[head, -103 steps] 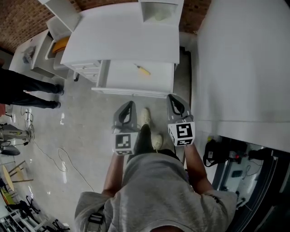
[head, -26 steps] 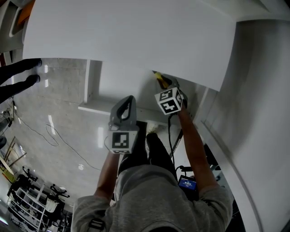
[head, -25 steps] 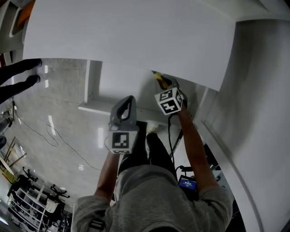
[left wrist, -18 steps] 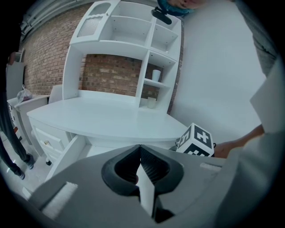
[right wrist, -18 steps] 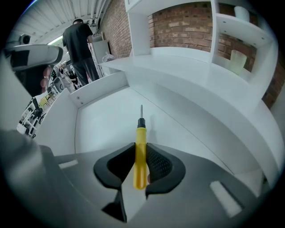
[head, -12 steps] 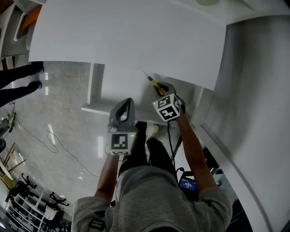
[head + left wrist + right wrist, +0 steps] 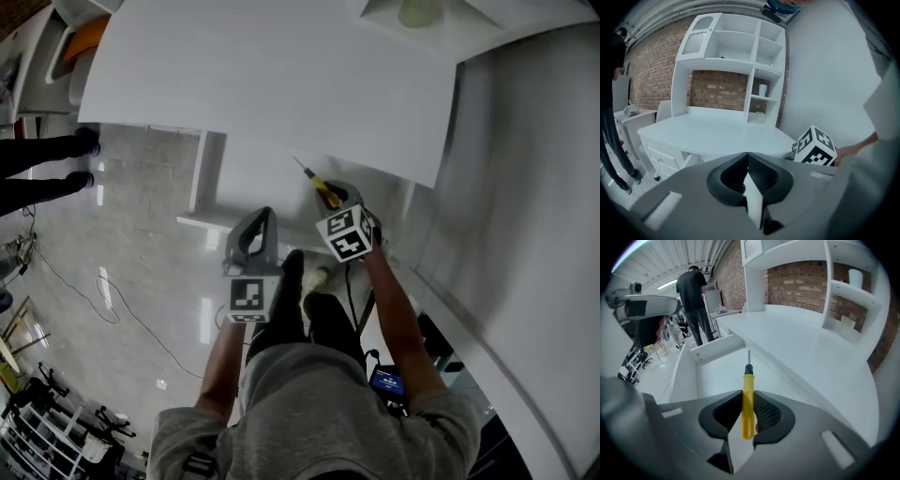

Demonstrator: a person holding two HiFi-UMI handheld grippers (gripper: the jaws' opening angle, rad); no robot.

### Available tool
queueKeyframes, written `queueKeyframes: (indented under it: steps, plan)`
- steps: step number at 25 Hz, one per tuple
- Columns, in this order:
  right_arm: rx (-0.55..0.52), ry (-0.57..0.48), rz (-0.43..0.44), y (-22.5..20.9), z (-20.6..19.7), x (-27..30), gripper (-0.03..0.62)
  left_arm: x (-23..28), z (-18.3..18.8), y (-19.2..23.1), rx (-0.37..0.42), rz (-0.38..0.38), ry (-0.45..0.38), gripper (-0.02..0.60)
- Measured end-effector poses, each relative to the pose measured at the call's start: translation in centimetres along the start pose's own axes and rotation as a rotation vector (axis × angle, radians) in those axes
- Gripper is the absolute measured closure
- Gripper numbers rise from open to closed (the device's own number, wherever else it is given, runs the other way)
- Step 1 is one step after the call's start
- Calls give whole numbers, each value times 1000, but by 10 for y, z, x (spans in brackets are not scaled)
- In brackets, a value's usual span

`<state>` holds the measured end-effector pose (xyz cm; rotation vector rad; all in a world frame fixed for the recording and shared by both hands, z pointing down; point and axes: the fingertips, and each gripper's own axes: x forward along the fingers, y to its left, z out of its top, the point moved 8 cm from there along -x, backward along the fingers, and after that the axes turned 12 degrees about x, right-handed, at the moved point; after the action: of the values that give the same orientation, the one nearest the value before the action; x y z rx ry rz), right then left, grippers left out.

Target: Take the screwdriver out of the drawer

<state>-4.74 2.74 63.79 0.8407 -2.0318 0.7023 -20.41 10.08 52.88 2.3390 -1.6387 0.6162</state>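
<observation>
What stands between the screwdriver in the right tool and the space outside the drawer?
Nothing visible. The right tool is shut on the screwdriver, over the open drawer; the desktop lies beside it, not across its way out.

No text, label, brand or number can be read in any view.

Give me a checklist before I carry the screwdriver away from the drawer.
1. Right tongs clamped on the screwdriver handle: ok.
2. Screwdriver tip touching nothing: ok.
3. Screwdriver above the walls of the drawer: cannot tell.
4. Left tongs shut, empty: ok.
5. Bare room on the desk: ok.
6. Bystander apart from the drawer: ok.
</observation>
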Motion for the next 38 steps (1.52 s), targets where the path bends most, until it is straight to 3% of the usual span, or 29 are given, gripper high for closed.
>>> queueKeyframes:
  steps: [14, 21, 30, 38]
  plan:
    - [49, -169, -48, 15, 41, -99, 513, -22, 73, 0, 67, -13, -106, 569]
    - [108, -281, -110, 13, 58, -151, 513, -22, 109, -8, 96, -58, -168, 569]
    - [236, -422, -207, -9, 61, -212, 513, -17, 136, -27, 145, -127, -206, 569]
    - [316, -469, -266, -50, 48, -242, 514, 6, 160, -61, 178, -182, -224, 570]
